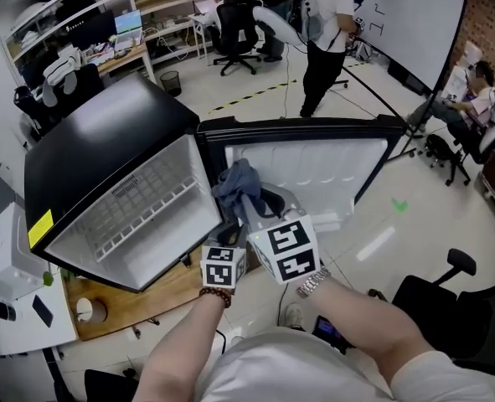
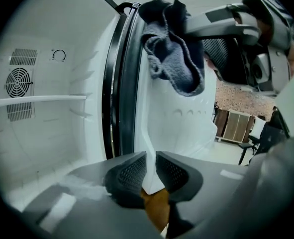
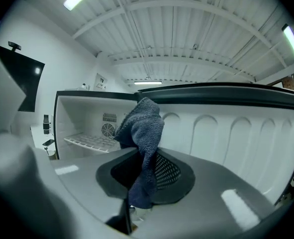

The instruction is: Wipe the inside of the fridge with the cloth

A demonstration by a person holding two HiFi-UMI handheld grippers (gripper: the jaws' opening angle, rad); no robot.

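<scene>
The right hand-held gripper (image 3: 144,171) is clenching on the blue-grey cloth (image 3: 142,128). In the right gripper view the fabric is running down between its two jaws and bunching above them at the centre of the frame. In the head view the cloth (image 1: 237,184) is hanging at the middle of the picture, in front of the junction between the fridge (image 1: 105,141) at the left and its open door (image 1: 314,170) at the right. It is sitting outside the cavity, and whether it is touching the door's white liner cannot be told.

The left hand-held gripper (image 2: 150,171) is grasping nothing. Its jaws are standing a narrow gap apart at the lower centre of its own view, with only the door liner and a strip of wood showing between them. In the head view it (image 1: 230,231) is sitting just left of the right hand-held gripper (image 1: 260,203), low in the centre.

The fridge interior is showing a wire shelf (image 1: 138,208) and a fan vent (image 2: 18,81) on the back wall. The fridge is resting on a wooden tabletop (image 1: 163,296) at the lower left.
</scene>
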